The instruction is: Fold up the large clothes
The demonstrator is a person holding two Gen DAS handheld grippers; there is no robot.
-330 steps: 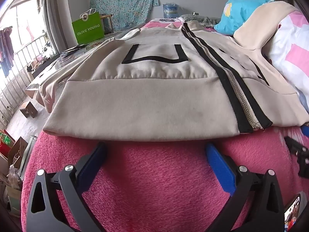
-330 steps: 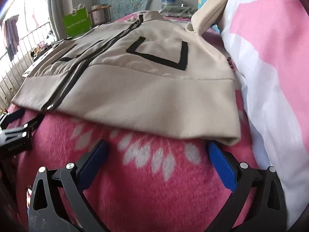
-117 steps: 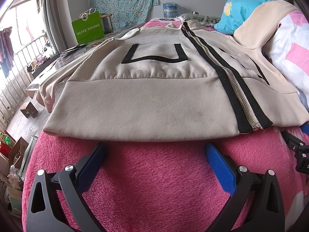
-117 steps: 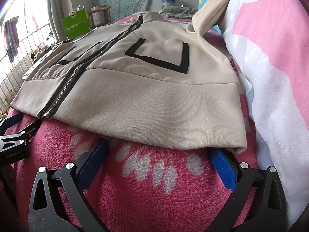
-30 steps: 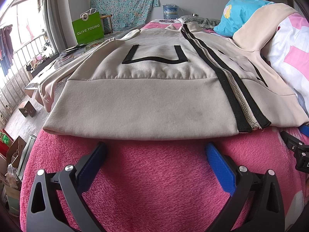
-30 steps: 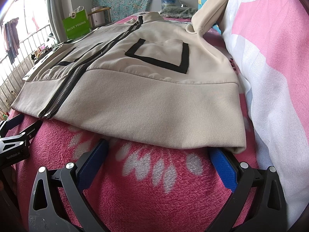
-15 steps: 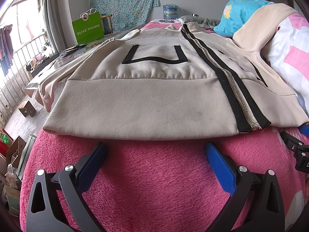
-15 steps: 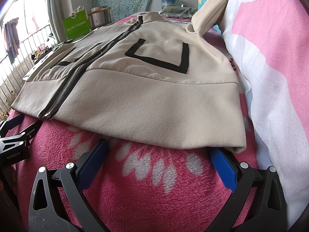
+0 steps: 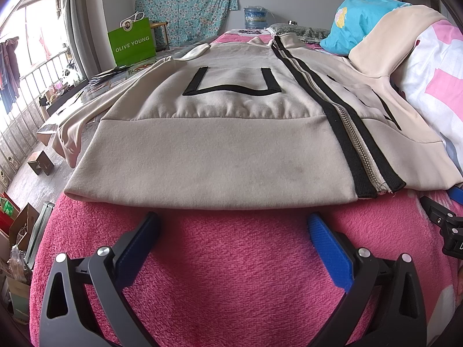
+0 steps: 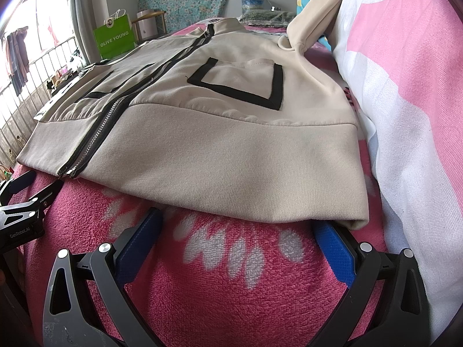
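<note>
Beige jacket (image 9: 220, 150) spread flat on the pink blanket (image 9: 231, 274), filling mid-frame.
Left gripper (image 9: 231, 225) and right gripper (image 10: 237, 222) sit low in frame at its hem, both spread wide, empty.

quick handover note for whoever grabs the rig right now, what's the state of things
Left tool: open, empty, low over the pink blanket, just short of the jacket hem.
Right tool: open, empty, at the hem's right corner.
Beige jacket: flat, front up, zipped, on the blanket; one sleeve hangs off the left edge, the other rests up on the pink-and-white bedding.
Done: laid out.
Left: no fold is made yet.
</note>
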